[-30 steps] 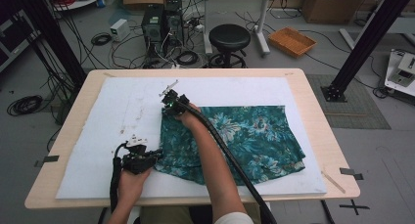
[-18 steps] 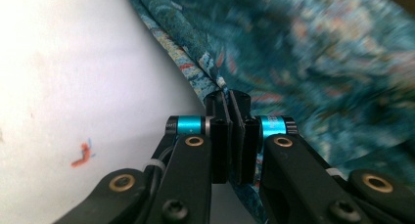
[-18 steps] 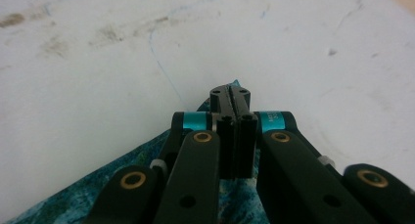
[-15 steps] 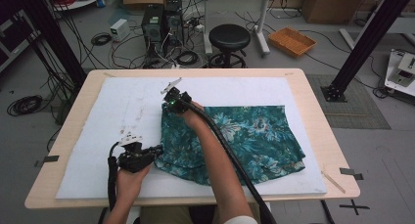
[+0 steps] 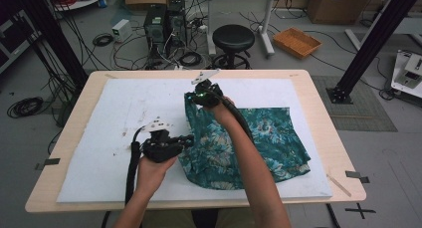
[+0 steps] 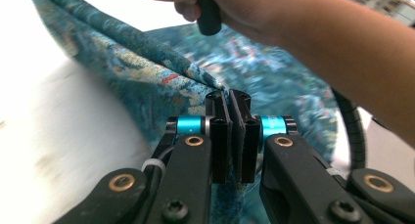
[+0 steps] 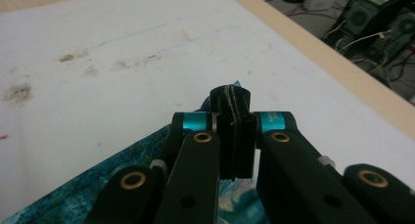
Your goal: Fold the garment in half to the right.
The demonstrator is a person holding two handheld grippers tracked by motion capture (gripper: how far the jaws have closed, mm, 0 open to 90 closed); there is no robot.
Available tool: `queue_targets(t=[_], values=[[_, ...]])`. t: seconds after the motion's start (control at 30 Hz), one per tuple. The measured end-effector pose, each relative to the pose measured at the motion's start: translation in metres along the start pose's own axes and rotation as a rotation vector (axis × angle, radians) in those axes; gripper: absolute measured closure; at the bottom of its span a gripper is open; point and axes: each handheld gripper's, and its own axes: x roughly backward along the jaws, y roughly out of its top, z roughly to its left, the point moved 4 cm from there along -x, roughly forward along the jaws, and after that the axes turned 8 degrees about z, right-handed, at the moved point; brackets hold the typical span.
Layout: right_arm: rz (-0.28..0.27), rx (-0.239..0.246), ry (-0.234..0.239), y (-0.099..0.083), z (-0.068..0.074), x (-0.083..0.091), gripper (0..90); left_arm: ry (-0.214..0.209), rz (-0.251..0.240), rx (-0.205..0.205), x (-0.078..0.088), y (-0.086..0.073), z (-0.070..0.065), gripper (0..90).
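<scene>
Left gripper view catches the left tongs point(image 6: 229, 94) pinching a raised fold of teal floral cloth point(image 6: 147, 72); right gripper view has the right tongs point(image 7: 230, 94) clamped on its corner. High view places the cloth toward the worktop's point(image 5: 318, 103) right edge on a white mat point(image 5: 99, 138), stool point(image 5: 233, 39) and cables beyond.

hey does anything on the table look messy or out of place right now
The teal floral cloth isn't lying flat: its left edge is lifted and bunched, pinched by the left gripper and the right gripper. The white mat also carries brownish smudges left of the cloth. Nothing looks spilled or torn.
</scene>
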Motion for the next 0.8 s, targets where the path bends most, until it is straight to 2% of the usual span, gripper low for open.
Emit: queue_targets(t=[0.07, 0.27, 0.33, 0.5, 0.8], values=[[-0.013, -0.003, -0.012, -0.006, -0.007, 0.013, 90.0, -0.018, 0.009, -0.013, -0.007, 0.009, -0.009, 87.0], [-0.036, -0.058, -0.05, -0.028, -0.031, 0.049, 90.0, -0.048, 0.053, -0.065, -0.032, 0.026, -0.033, 86.8], [-0.04, -0.067, -0.06, -0.036, -0.038, 0.058, 90.0, -0.062, 0.067, -0.066, -0.041, 0.03, -0.039, 86.8], [-0.045, -0.088, -0.083, -0.052, -0.049, 0.074, 90.0, -0.09, 0.099, -0.077, -0.059, 0.037, -0.052, 86.7], [-0.055, -0.135, -0.119, -0.079, -0.07, 0.097, 90.0, -0.108, 0.157, -0.113, -0.095, 0.049, -0.072, 86.6]])
